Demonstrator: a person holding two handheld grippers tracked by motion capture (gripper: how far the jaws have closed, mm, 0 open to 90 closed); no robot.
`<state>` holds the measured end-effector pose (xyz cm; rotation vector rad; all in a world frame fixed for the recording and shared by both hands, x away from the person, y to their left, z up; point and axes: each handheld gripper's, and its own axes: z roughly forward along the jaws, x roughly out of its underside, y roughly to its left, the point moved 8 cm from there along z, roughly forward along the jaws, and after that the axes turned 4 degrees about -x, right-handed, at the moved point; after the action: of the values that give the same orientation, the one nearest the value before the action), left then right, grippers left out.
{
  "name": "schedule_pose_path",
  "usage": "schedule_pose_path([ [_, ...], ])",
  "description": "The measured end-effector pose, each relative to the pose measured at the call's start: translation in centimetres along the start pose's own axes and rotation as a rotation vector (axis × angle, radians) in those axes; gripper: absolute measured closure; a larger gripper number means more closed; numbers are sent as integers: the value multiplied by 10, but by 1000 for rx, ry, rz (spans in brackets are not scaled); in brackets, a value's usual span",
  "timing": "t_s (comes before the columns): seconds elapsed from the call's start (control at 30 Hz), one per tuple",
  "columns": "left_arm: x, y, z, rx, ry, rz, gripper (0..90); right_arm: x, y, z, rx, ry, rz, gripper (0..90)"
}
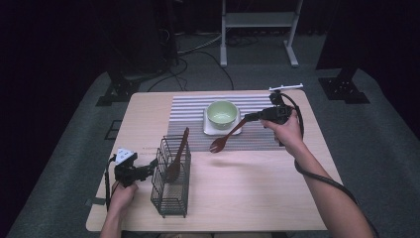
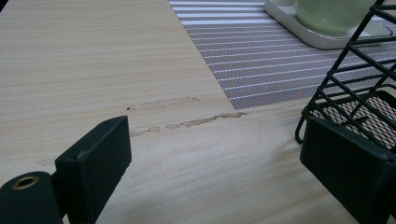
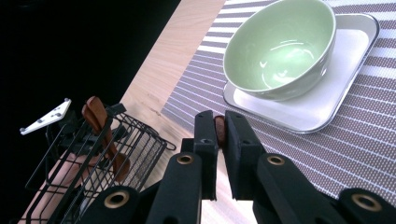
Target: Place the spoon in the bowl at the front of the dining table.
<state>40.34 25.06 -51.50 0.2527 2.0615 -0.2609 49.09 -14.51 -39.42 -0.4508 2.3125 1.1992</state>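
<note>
The spork point(image 1: 227, 137) hangs over the striped mat point(image 1: 193, 130), just in front of the bowl point(image 1: 221, 113) on its tray point(image 1: 208, 130); my right gripper point(image 1: 249, 117) pinches its handle tight. My left gripper point(image 1: 148, 171) stands wide open beside the wire rack point(image 1: 171, 198), one jaw against it, gripping nothing.

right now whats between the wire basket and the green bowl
In the high view, the wooden spork held by the right gripper hangs over striped placemat between wire basket and green bowl.

bowl point(image 1: 221, 113): pale green
tray point(image 1: 208, 130): white
placemat point(image 1: 190, 106): grey, white stripes
basket point(image 1: 171, 201): black wire
fork point(image 1: 224, 138): reddish-brown
table point(image 1: 247, 188): light wood grain
</note>
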Motion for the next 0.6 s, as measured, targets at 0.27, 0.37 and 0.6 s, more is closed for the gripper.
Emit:
schedule_pose_path([
  [0.27, 0, 0, 0, 2, 2, 2, 81, -8, 1, 7, 9, -10, 3, 829],
  [0.37, 0, 0, 0, 2, -1, 0, 81, -11, 1, 8, 18, -15, 2, 830],
  [0.6, 0, 0, 0, 3, -1, 0, 81, -21, 0, 9, 38, -31, 6, 829],
])
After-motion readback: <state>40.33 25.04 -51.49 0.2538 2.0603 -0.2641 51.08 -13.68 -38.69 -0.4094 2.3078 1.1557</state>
